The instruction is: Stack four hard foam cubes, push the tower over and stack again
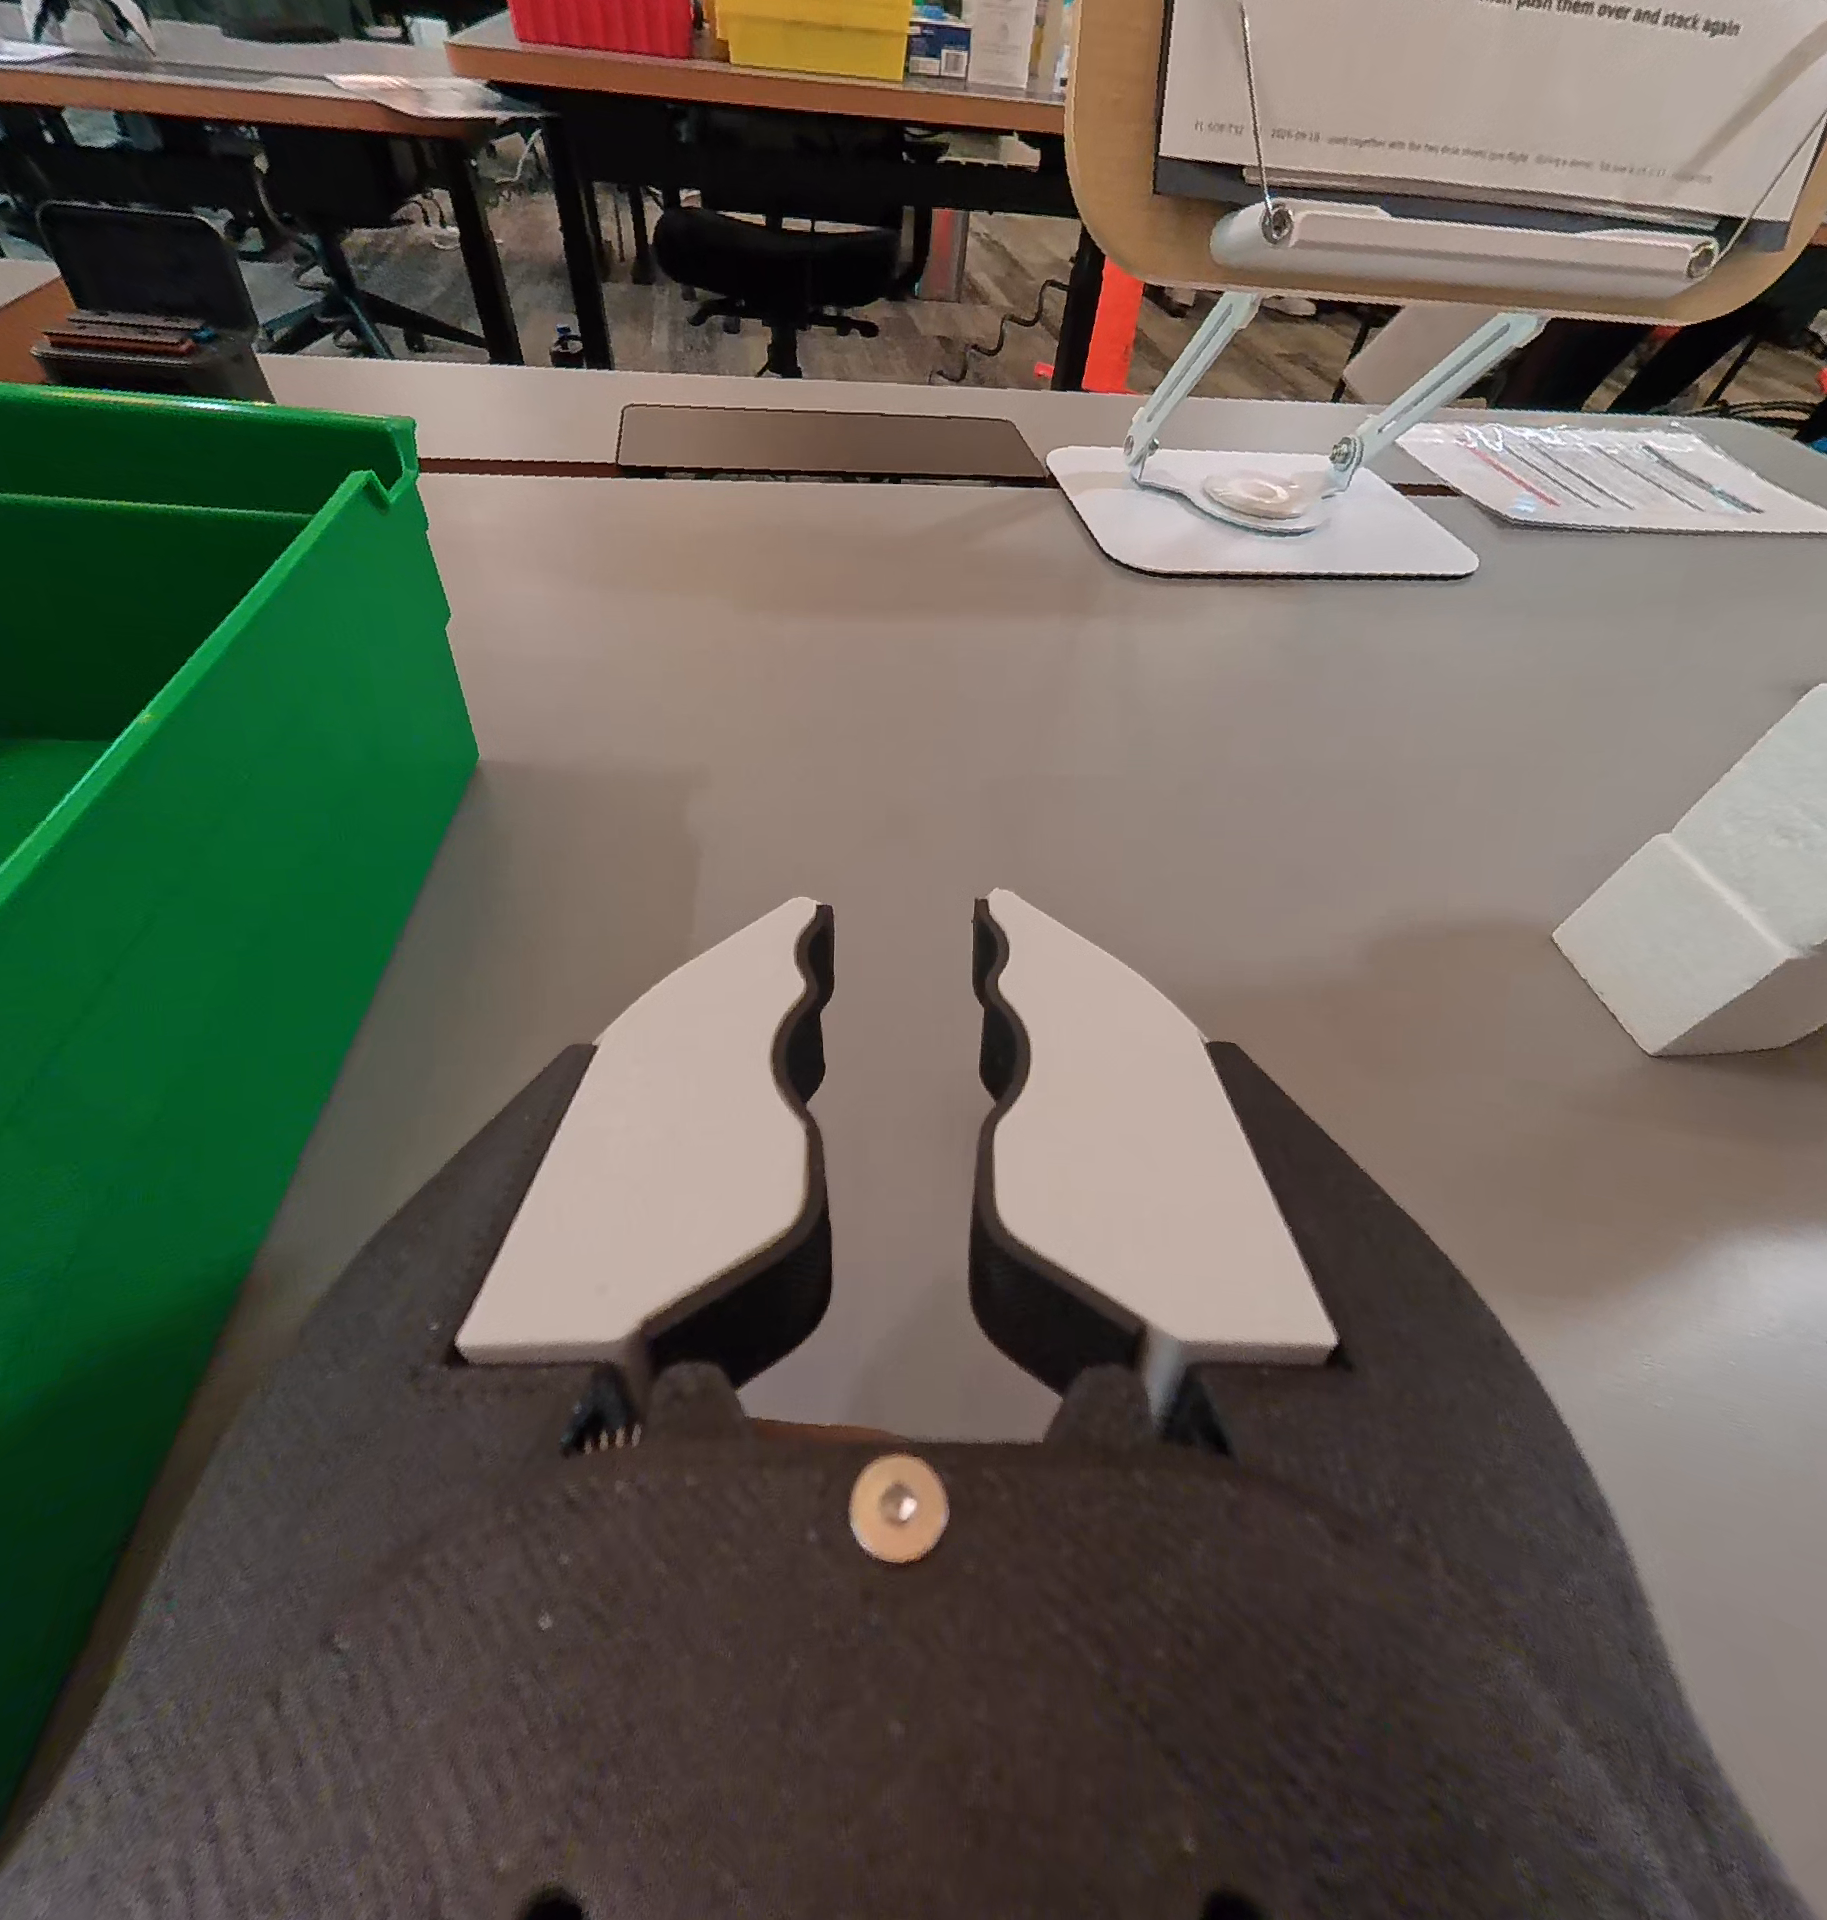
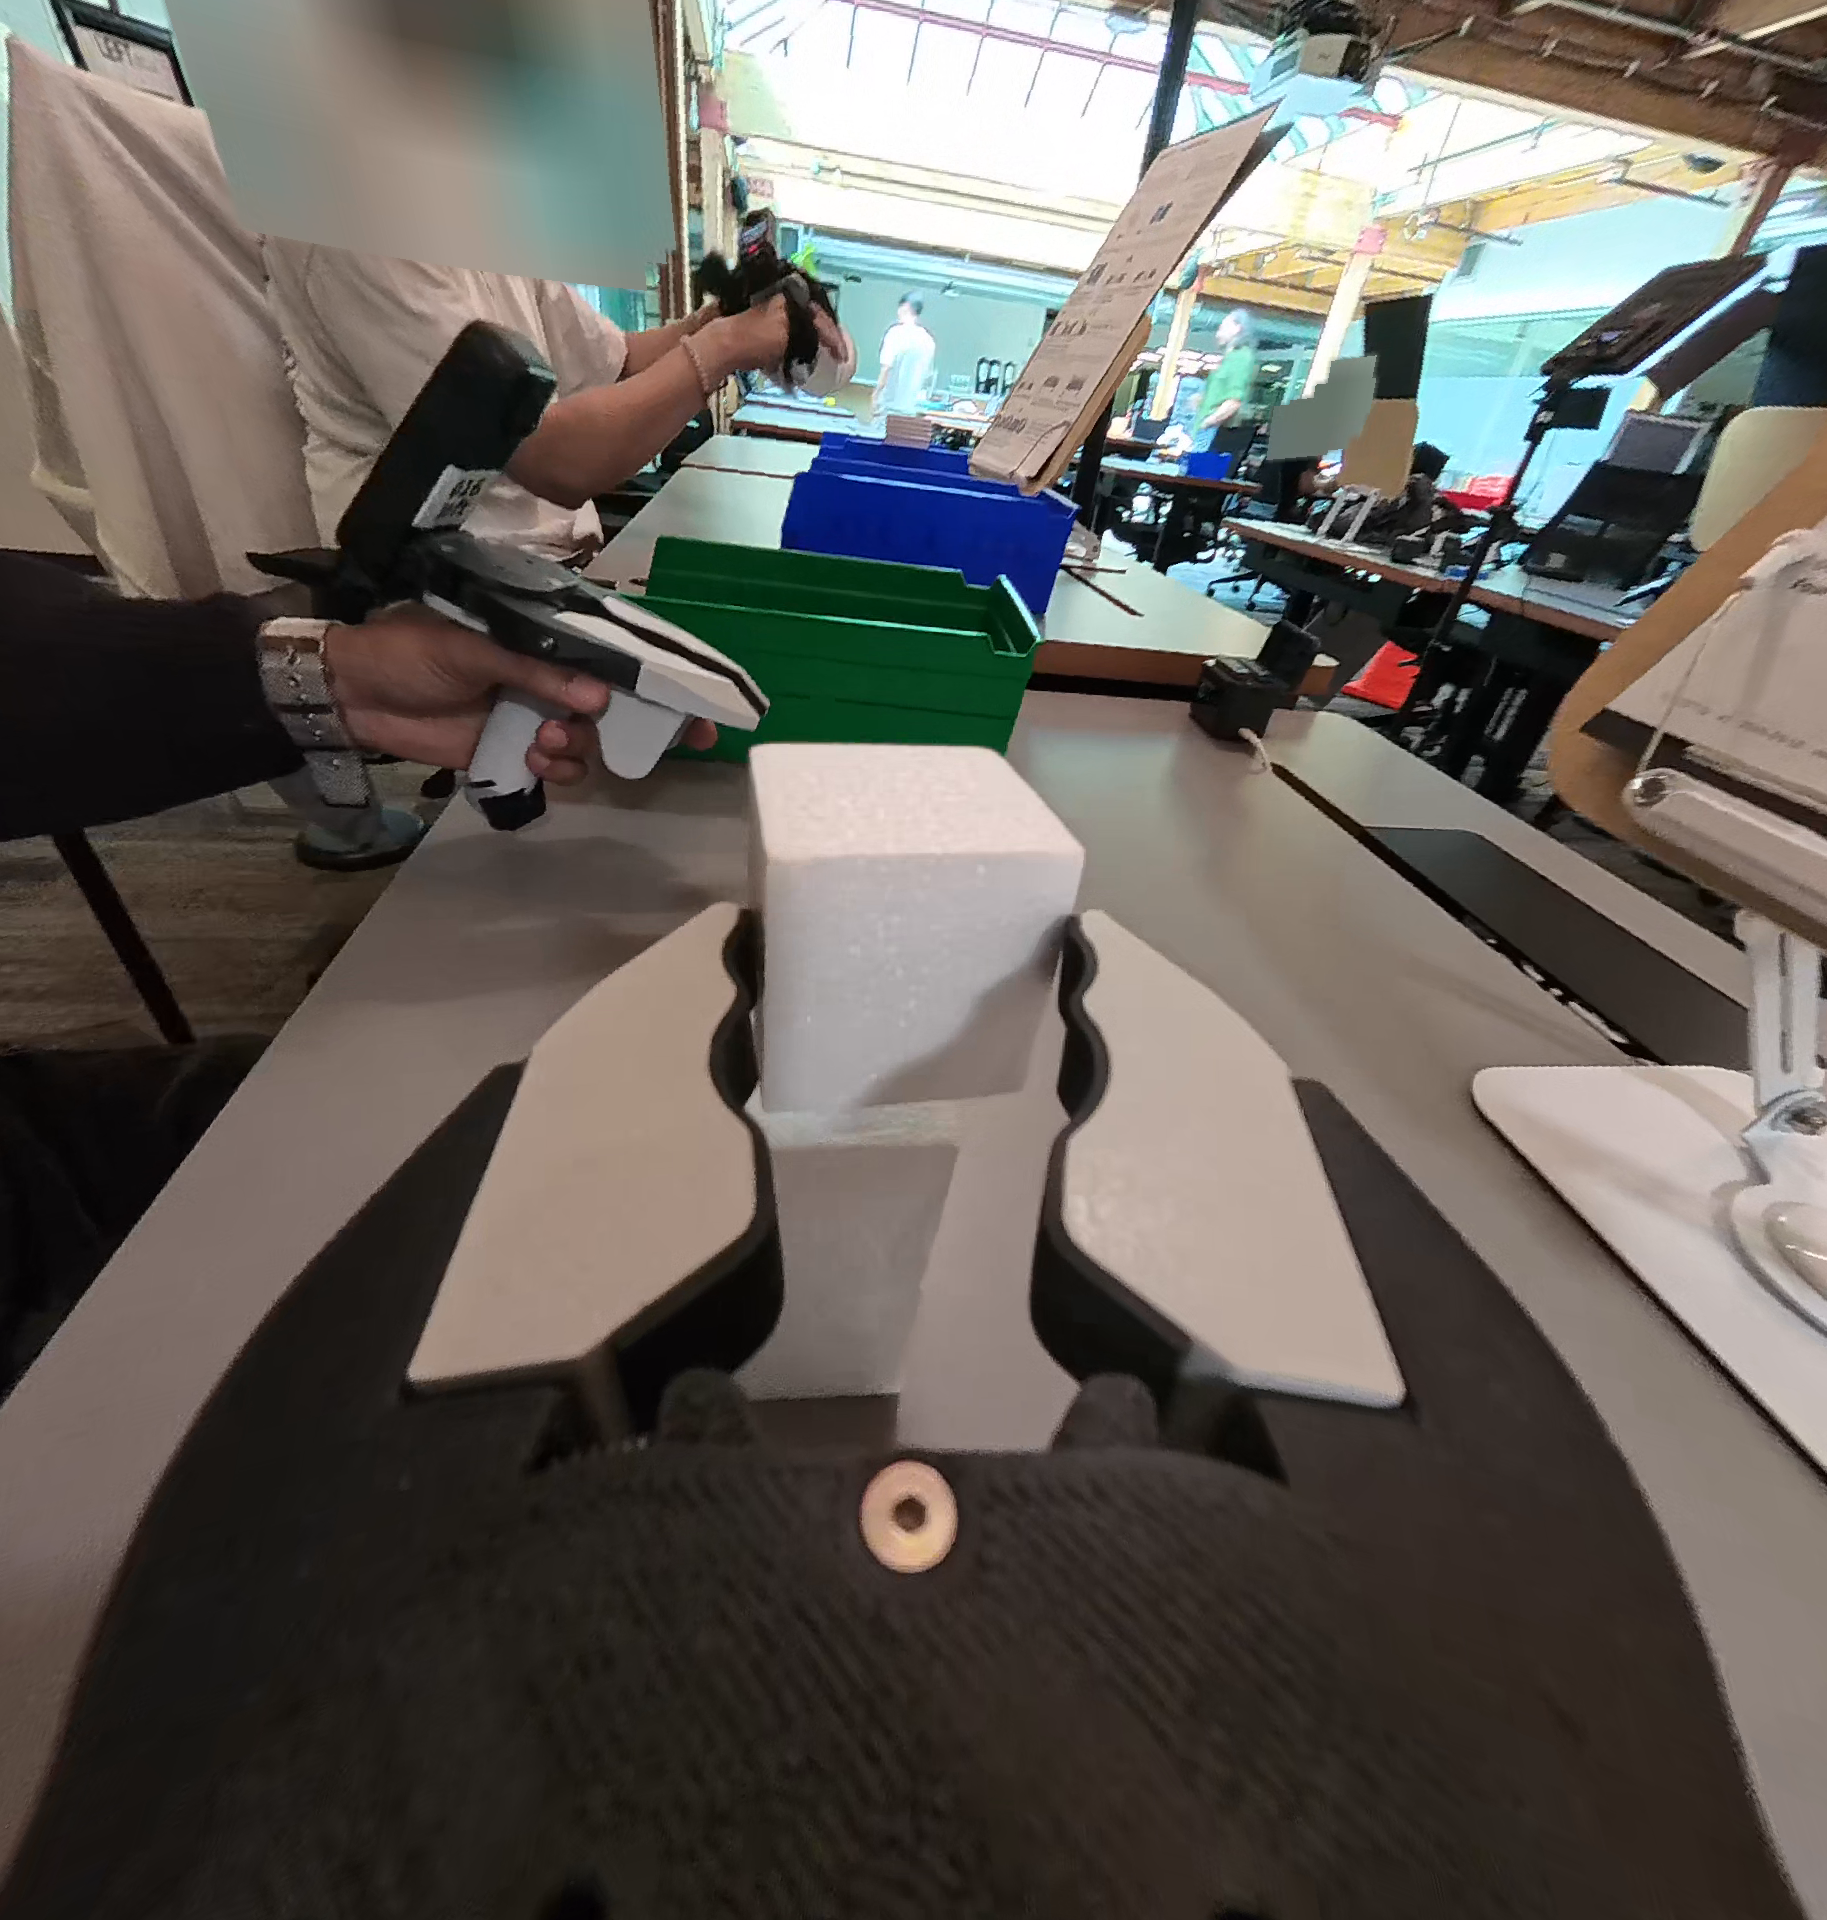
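Observation:
My right gripper (image 2: 909, 935) is shut on a white foam block (image 2: 909, 894), with a fingertip against each side. A second white foam piece (image 2: 847, 1247) lies under it, between the fingers and closer to the camera. In the left wrist view the foam (image 1: 1740, 883) shows tilted at the right edge, resting on the grey table (image 1: 992, 727). My left gripper (image 1: 904, 914) is open with a narrow gap and empty, low over the table beside a green bin (image 1: 192, 831). It also shows in the right wrist view (image 2: 722, 707), held in a hand.
A document stand (image 1: 1273, 509) with a white base stands at the back right, also seen in the right wrist view (image 2: 1667, 1195). A blue bin (image 2: 919, 530) sits behind the green bin (image 2: 836, 655). A person stands at the left of the table.

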